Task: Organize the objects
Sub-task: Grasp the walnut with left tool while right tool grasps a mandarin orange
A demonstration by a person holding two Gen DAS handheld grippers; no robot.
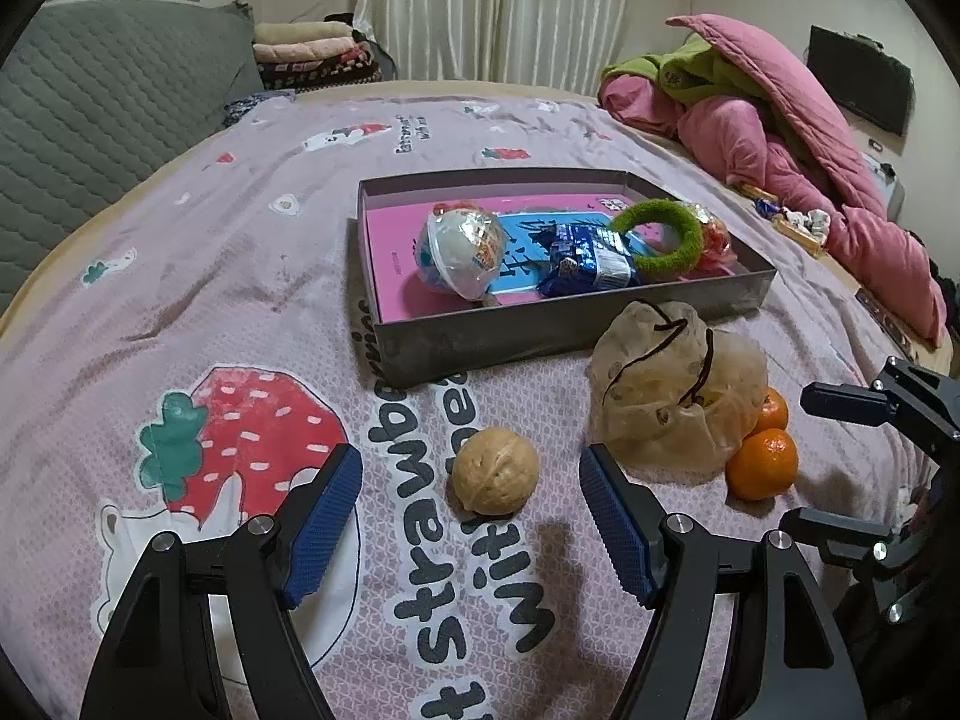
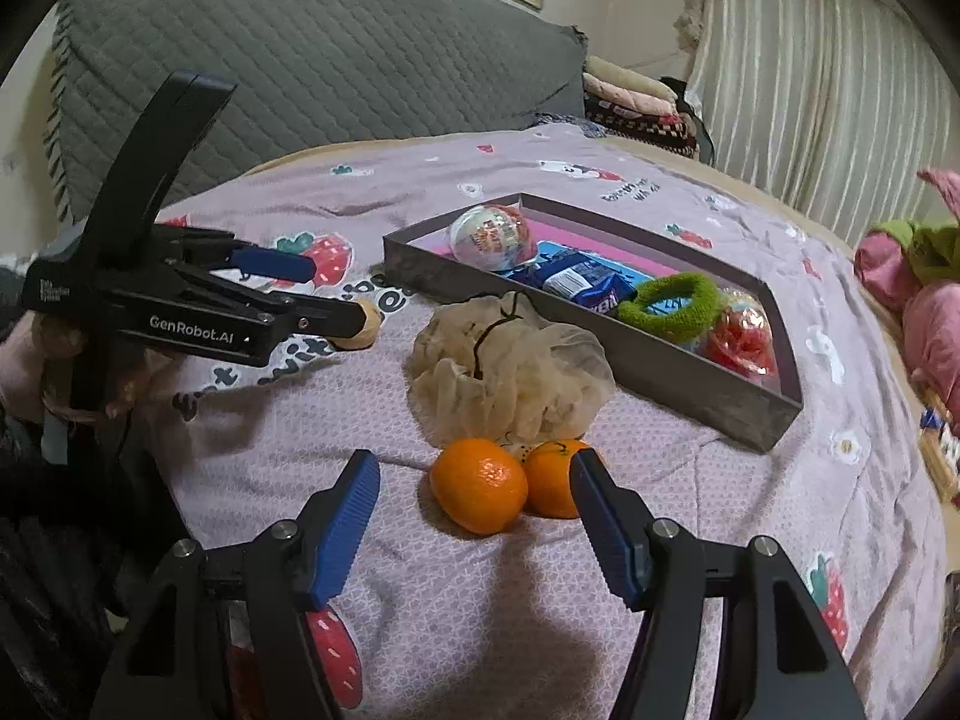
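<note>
Walnut [image 1: 495, 471] lies on the bed sheet [image 1: 210, 252], squarely between the blue pads of the left hand-held gripper [image 1: 471, 489], not touched by either; jaws spread wide, released, nothing held. Right of it, a crumpled beige mesh bag [image 1: 666, 396] with dark drawstring. Two tangerines touch each other just right of the bag: near tangerine [image 2: 478, 485] and far tangerine [image 2: 555, 478]. Right hand-held gripper [image 2: 474, 501] has the near tangerine between its pads with gaps on both sides; far tangerine sits partly behind the right pad. Jaws apart, released, grasping nothing.

Beyond bag and walnut: shallow grey box [image 1: 480, 333] on the sheet, holding a wrapped egg-shaped toy [image 1: 462, 249] at left, blue snack packet [image 1: 591, 264] in the middle, green fuzzy ring [image 1: 666, 237], and a red wrapped item [image 2: 738, 336] at the right end. Pink quilt [image 1: 780, 120] heaped far right.
</note>
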